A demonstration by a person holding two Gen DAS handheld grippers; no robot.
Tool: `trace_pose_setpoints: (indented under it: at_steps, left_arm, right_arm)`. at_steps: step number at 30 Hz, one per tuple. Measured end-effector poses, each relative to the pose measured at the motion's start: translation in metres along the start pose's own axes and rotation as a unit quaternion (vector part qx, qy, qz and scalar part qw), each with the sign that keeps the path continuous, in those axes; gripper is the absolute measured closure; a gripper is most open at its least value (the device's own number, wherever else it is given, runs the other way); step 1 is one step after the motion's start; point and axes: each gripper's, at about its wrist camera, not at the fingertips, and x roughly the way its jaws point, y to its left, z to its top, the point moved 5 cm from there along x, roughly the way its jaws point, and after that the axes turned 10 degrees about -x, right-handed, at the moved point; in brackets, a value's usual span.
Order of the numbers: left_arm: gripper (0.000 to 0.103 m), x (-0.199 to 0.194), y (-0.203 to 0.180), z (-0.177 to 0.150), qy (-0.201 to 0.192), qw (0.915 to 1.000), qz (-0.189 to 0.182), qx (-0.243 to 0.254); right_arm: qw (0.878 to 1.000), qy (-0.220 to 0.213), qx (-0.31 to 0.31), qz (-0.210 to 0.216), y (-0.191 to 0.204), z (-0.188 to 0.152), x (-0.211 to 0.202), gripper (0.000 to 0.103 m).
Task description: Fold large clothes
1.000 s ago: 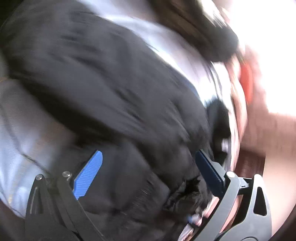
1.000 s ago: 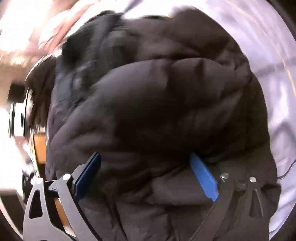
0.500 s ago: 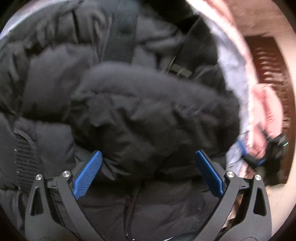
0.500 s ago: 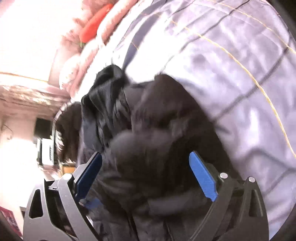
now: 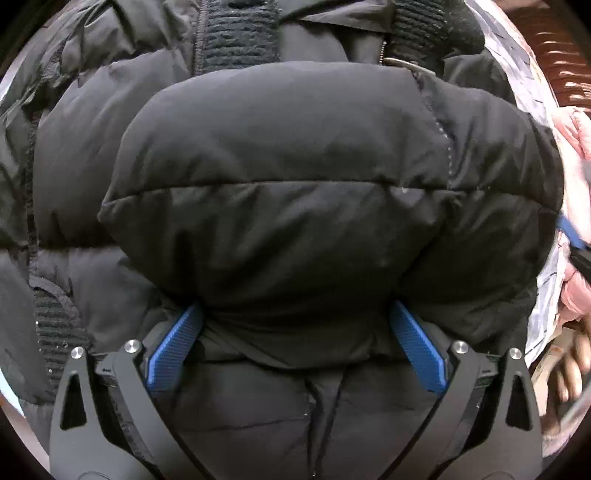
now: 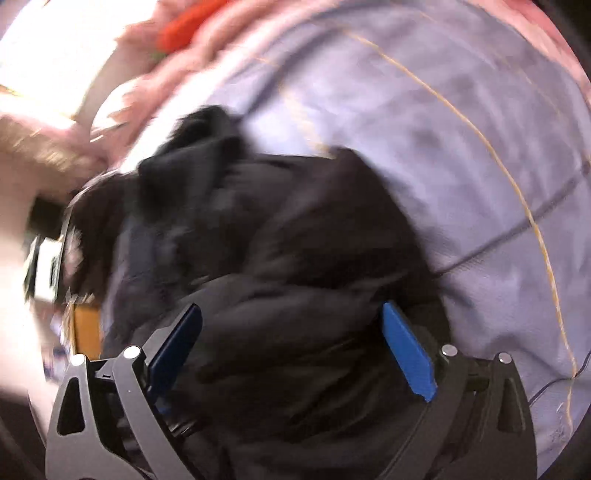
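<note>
Two tools in view, both with fingers spread wide. Left tool (image 5: 295, 343): a puffed fold of the black quilted puffer jacket (image 5: 280, 177) bulges between its blue ribbed pads (image 5: 173, 350); the padding touches both, but the fingers are not pinched on it. Jacket fills almost the whole left view, with a ribbed knit collar band (image 5: 236, 33) at the far edge and a metal zipper pull (image 5: 400, 62) far right of it. Right tool (image 6: 295, 347): also spread, jacket bulk lying between the fingers, view motion-blurred. Jacket sits bunched on a lavender bedsheet with thin yellow and dark stripes (image 6: 461, 147), the bare sheet to the right and far side. Pink fluffy blanket (image 6: 155, 70) at the far left edge of the bed, a blurred orange-red item (image 6: 184, 20) on it.
</note>
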Motion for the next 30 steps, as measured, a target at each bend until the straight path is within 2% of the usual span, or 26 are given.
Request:
trace_pose_setpoints:
  at_steps: [2,5,9,11,12,14,15,16,17,18,19,20,22,23,24,25,27,29,30]
  left_arm:
    - [0.002,0.004,-0.003,0.001,0.000,1.0000,0.001,-0.002]
    - [0.002,0.008,-0.003,0.002,-0.001,1.0000,0.002,0.001]
    - [0.002,0.008,-0.003,-0.002,-0.002,1.0000,-0.001,0.000]
    - [0.002,-0.009,0.007,-0.008,-0.009,0.9983,-0.046,-0.036]
    - [0.002,-0.022,0.018,-0.008,-0.009,0.9941,-0.088,-0.063]
    - [0.002,-0.048,0.049,-0.004,-0.008,0.9755,-0.182,-0.123]
    - [0.002,-0.062,0.075,0.000,-0.017,0.9582,-0.232,-0.167]
    - [0.002,-0.078,0.116,0.007,-0.039,0.9276,-0.289,-0.233]
    - [0.002,-0.089,0.156,0.011,-0.065,0.8965,-0.326,-0.293]
    - [0.002,-0.096,0.195,0.010,-0.090,0.8668,-0.347,-0.347]
    - [0.002,-0.101,0.244,0.004,-0.120,0.8307,-0.353,-0.413]
    - [0.002,-0.103,0.278,-0.006,-0.138,0.8056,-0.347,-0.460]
    - [0.002,-0.100,0.347,-0.030,-0.164,0.7461,-0.328,-0.555]
    - [0.002,-0.093,0.381,-0.042,-0.168,0.7120,-0.327,-0.598]
    - [0.002,-0.085,0.404,-0.050,-0.165,0.6909,-0.331,-0.621]
    - [0.002,-0.077,0.422,-0.053,-0.158,0.6806,-0.331,-0.634]
    - [0.002,-0.068,0.444,-0.053,-0.151,0.6742,-0.328,-0.644]
    - [0.002,-0.064,0.460,-0.047,-0.157,0.6775,-0.316,-0.645]
    - [0.002,-0.062,0.465,-0.042,-0.163,0.6827,-0.307,-0.643]
  right_arm:
    - [0.999,0.020,-0.029,-0.009,0.009,-0.006,0.011,0.001]
    - [0.992,0.075,-0.046,-0.093,0.003,-0.016,0.044,0.001]
    - [0.986,0.088,-0.057,-0.127,0.002,-0.015,0.064,0.001]
    - [0.986,0.087,-0.055,-0.128,0.008,-0.013,0.057,0.001]
    - [0.988,0.084,-0.056,-0.117,0.012,-0.011,0.052,0.001]
    - [0.989,0.082,-0.061,-0.111,0.016,-0.009,0.046,0.001]
    - [0.988,0.086,-0.063,-0.112,0.017,-0.011,0.045,0.001]
    - [0.988,0.091,-0.058,-0.110,0.015,-0.013,0.044,0.001]
    - [0.989,0.095,-0.049,-0.106,0.009,-0.022,0.041,0.001]
    - [0.989,0.103,-0.033,-0.099,0.006,-0.026,0.040,0.001]
    - [0.990,0.109,-0.016,-0.089,0.003,-0.030,0.040,0.001]
    - [0.990,0.113,-0.005,-0.081,0.001,-0.033,0.039,0.001]
    - [0.990,0.118,0.005,-0.078,0.000,-0.044,0.033,0.001]
    - [0.990,0.119,0.010,-0.076,0.000,-0.055,0.026,0.001]
    - [0.991,0.120,0.020,-0.063,0.004,-0.058,0.024,0.001]
    - [0.991,0.120,0.024,-0.050,0.006,-0.065,0.018,0.001]
    - [0.992,0.118,0.028,-0.033,0.013,-0.075,0.011,0.001]
    - [0.992,0.118,0.026,-0.026,0.019,-0.082,0.009,0.001]
    - [0.992,0.119,0.024,-0.020,0.023,-0.087,0.008,0.001]
